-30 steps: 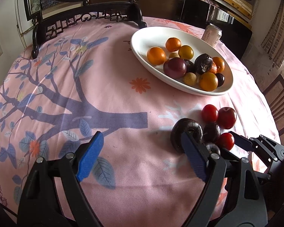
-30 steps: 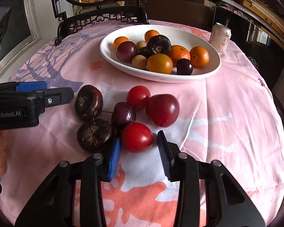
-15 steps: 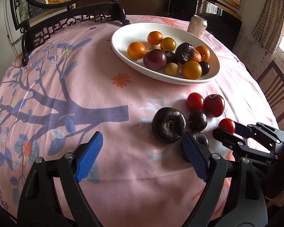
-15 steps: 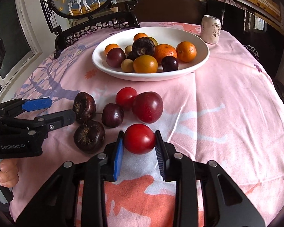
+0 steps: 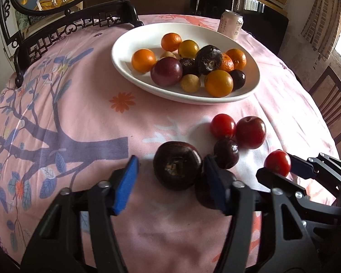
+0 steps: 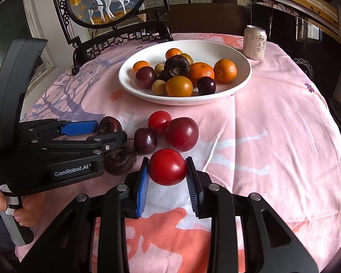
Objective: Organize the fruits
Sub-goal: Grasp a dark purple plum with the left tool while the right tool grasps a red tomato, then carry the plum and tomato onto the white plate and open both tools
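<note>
right claw (image 6: 167, 177) of mine is clamped on a red tomato (image 6: 167, 167) low in the middle of the right wrist frame, both pads pressed to its sides. left claw (image 5: 169, 182) sits apart around a dark passion fruit (image 5: 177, 165) on the pink tablecloth (image 5: 79, 118), neither pad clearly touching it. just beyond, near frame centre, a dark plum (image 6: 145, 140), a second tomato (image 6: 159, 121) and a red plum (image 6: 181, 134) huddle together. farther up, the white plate (image 6: 241, 68) holds oranges and darker fruit, with a drink can (image 6: 254, 42) beside it.
</note>
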A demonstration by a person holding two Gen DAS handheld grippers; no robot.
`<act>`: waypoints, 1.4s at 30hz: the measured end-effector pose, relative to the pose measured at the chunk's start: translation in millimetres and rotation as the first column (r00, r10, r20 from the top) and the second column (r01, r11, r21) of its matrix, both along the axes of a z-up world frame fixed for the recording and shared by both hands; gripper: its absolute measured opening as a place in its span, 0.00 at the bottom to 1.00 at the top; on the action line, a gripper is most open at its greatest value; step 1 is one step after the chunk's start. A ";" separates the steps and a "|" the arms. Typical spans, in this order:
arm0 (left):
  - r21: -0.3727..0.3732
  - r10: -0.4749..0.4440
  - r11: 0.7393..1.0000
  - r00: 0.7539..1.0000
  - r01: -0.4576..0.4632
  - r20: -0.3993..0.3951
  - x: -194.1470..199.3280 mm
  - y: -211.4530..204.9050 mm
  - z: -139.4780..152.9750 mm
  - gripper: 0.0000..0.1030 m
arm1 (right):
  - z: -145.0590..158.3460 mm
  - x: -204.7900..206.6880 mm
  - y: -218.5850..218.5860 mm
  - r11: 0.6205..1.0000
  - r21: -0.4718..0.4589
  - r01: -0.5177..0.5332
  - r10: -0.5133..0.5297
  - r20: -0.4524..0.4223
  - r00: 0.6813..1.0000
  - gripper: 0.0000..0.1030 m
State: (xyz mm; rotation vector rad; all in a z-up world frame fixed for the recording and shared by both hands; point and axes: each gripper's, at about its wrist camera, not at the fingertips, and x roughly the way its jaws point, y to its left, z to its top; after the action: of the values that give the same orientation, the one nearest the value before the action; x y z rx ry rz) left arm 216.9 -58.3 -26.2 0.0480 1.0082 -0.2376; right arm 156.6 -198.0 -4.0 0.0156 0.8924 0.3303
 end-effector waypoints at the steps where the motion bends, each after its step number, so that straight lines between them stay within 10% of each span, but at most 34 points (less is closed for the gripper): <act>1: 0.006 -0.001 1.000 1.000 0.001 -0.002 1.6 -3.1 -1.1 0.42 | -0.8 0.6 -0.3 1.000 0.000 0.001 -0.001 -0.003 1.000 0.31; 22: -0.014 0.040 0.999 0.985 -0.038 0.168 34.5 4.7 86.2 0.41 | 73.8 30.3 -11.0 0.996 0.056 0.065 -0.078 0.294 0.952 0.31; 37: -0.018 0.124 0.992 0.989 -0.123 0.084 132.5 -3.6 49.8 0.42 | 41.8 132.8 26.2 0.992 -0.122 0.022 0.011 0.267 0.964 0.33; 42: -0.064 0.177 0.983 0.978 -0.171 0.111 125.4 9.5 58.6 0.67 | 49.3 124.0 21.4 0.990 -0.137 0.043 0.002 0.310 0.951 0.52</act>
State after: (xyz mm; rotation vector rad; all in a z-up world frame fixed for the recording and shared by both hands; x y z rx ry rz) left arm 342.4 -48.7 32.4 -0.0754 0.8840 -0.1007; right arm 280.6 -176.6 45.3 -0.1554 0.6018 0.2402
